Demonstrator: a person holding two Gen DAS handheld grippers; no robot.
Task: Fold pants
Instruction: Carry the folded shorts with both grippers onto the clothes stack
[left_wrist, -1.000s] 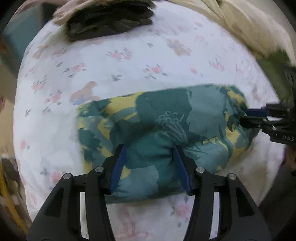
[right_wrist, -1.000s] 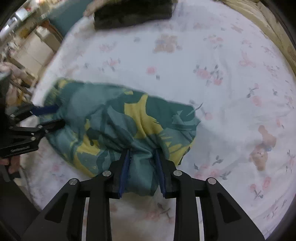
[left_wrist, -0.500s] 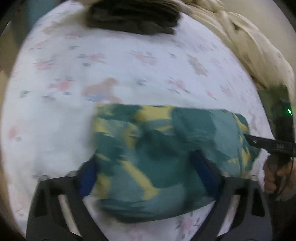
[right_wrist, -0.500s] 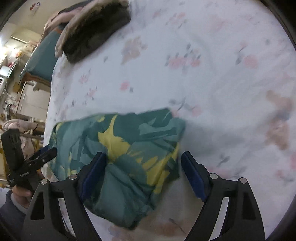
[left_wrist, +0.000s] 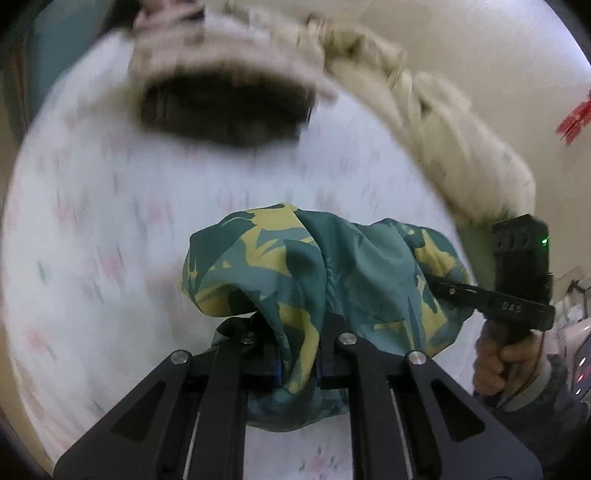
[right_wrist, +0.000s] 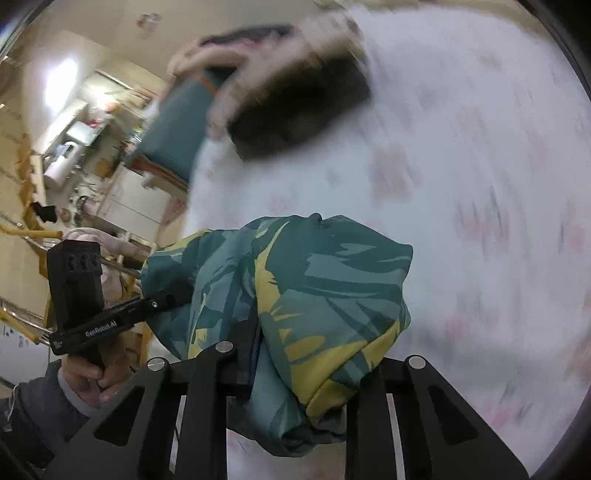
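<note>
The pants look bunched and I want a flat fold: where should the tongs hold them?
Grip the pants by opposite outer edges, each side approached level from the near side, as the left tongs and right tongs pinch gathered cloth now; the middle sags between them.

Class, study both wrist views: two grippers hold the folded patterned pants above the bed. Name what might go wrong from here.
1. The green-and-yellow patterned pants are bunched and sagging between the left gripper and right gripper; the fold may come undone.
2. Each gripper pinches only a bundle of cloth, so a layer might slip out.
3. A dark folded garment lies ahead on the floral bedsheet; the pants might snag it.
</note>
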